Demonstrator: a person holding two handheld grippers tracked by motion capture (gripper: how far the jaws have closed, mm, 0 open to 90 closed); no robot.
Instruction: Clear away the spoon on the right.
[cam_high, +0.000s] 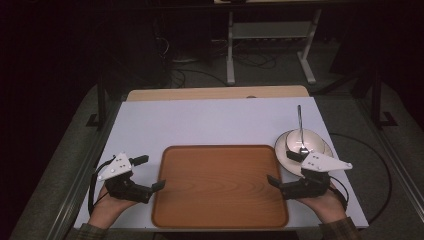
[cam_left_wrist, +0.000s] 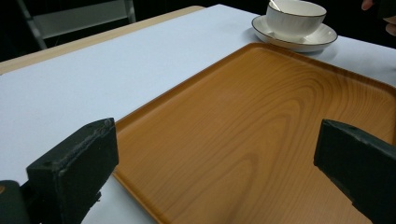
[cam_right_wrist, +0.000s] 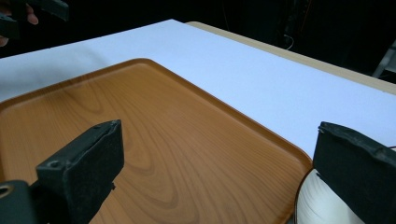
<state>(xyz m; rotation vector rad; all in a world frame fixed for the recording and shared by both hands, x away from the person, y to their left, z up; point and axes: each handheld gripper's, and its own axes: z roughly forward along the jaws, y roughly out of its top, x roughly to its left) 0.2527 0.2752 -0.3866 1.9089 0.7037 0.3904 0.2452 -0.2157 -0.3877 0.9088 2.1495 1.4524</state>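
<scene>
Both my grippers sit at the near corners of the tray (cam_high: 220, 187), one per side, jaws aimed inward at it.

Left gripper (cam_high: 150, 172): jaws spread wide, nothing between them. In the left gripper view the tray's edge runs between the two black jaws; no pad touches it.

Right gripper (cam_high: 282, 170): jaws spread wide too, nothing gripped. In the right gripper view the tray's corner sits between the jaws, and the saucer (cam_right_wrist: 322, 205) rim peeks in just under the right-hand jaw.

Tray lies flat on the white table (cam_high: 210, 122), centred at the near edge, nothing on it.

Bowl (cam_high: 300, 141) sits on the saucer, just off the tray's far right corner, right beside my right gripper. Spoon (cam_high: 300, 127) stands in the bowl, handle pointing away from me.
</scene>
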